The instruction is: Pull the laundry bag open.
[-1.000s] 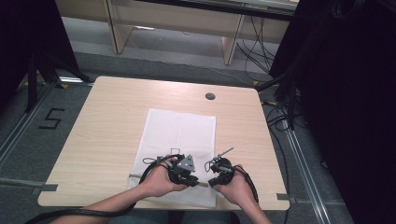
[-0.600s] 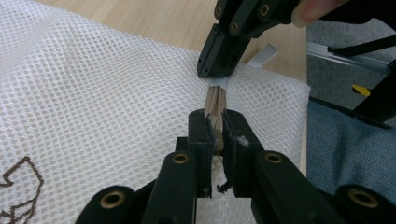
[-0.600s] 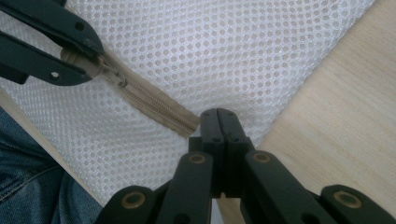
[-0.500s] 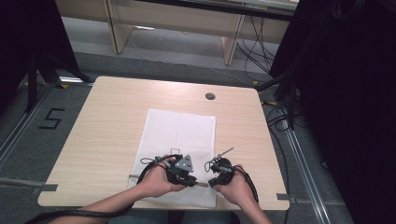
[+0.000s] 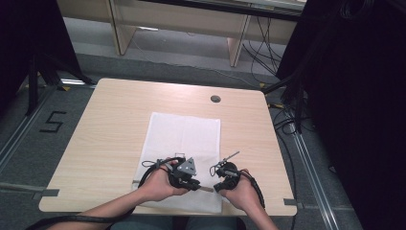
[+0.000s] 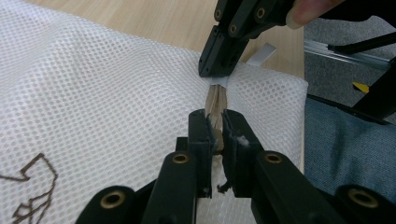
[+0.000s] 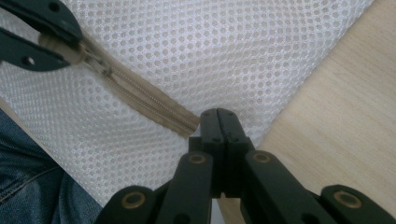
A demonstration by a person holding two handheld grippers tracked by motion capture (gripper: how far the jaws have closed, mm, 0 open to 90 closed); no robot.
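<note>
Pale wooden table (image 5: 115, 129) carries a white mesh bag (image 5: 184, 134) lying flat at its middle, reaching the near edge. At the bag's near end, the left gripper (image 6: 215, 128) is clamped on the tan zipper (image 7: 140, 95). Just beside it, the right gripper (image 7: 218, 116) is pinched tight at the zipper's end.

White honeycomb-mesh bag (image 6: 102, 88) — beige zipper (image 7: 144, 105), brown print — on pale woodgrain table (image 5: 110, 120).

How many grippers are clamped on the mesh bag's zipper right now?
2: the left gripper pinches the zipper near its slider; the right gripper clamps its end at the mesh bag corner.
</note>
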